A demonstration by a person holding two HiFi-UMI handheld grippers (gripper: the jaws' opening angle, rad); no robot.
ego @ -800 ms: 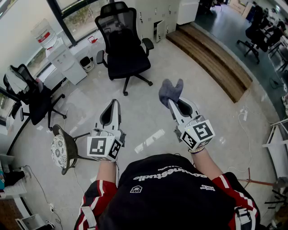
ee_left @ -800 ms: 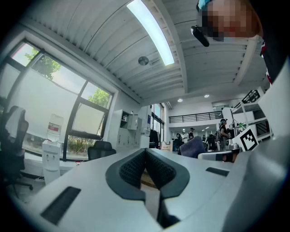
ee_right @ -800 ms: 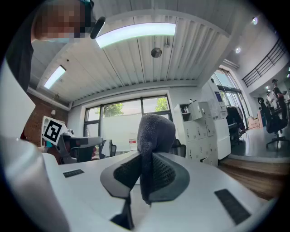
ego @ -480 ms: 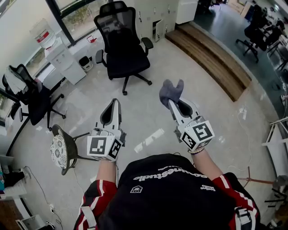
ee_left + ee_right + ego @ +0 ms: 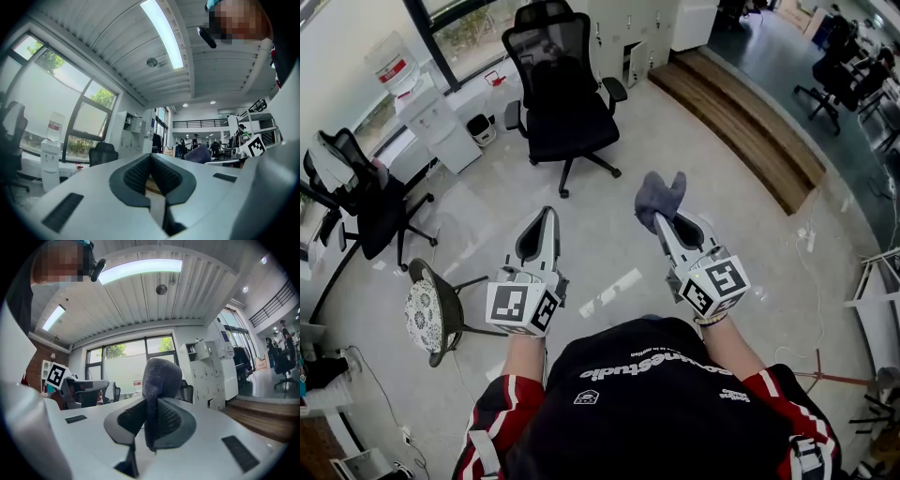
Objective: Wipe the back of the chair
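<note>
A black mesh-backed office chair (image 5: 563, 89) stands ahead of me on the pale floor, its seat facing me and its back toward the window. My right gripper (image 5: 657, 217) is shut on a grey cloth (image 5: 659, 194), which sticks up past the jaw tips; in the right gripper view the cloth (image 5: 157, 390) hangs between the pads. My left gripper (image 5: 547, 213) is shut with nothing in it, jaws meeting at the tip (image 5: 151, 157). Both grippers are held side by side, well short of the chair.
A second black chair (image 5: 358, 192) stands at the left by the window. A small round stool (image 5: 427, 312) sits near my left side. A water dispenser (image 5: 422, 103) and a small bin (image 5: 480, 130) stand by the wall. A wooden step (image 5: 741, 117) runs at the right.
The view has shifted slightly, so the chair sits a little further right in frame. Both grippers keep their pose, and the cloth stays clamped.
</note>
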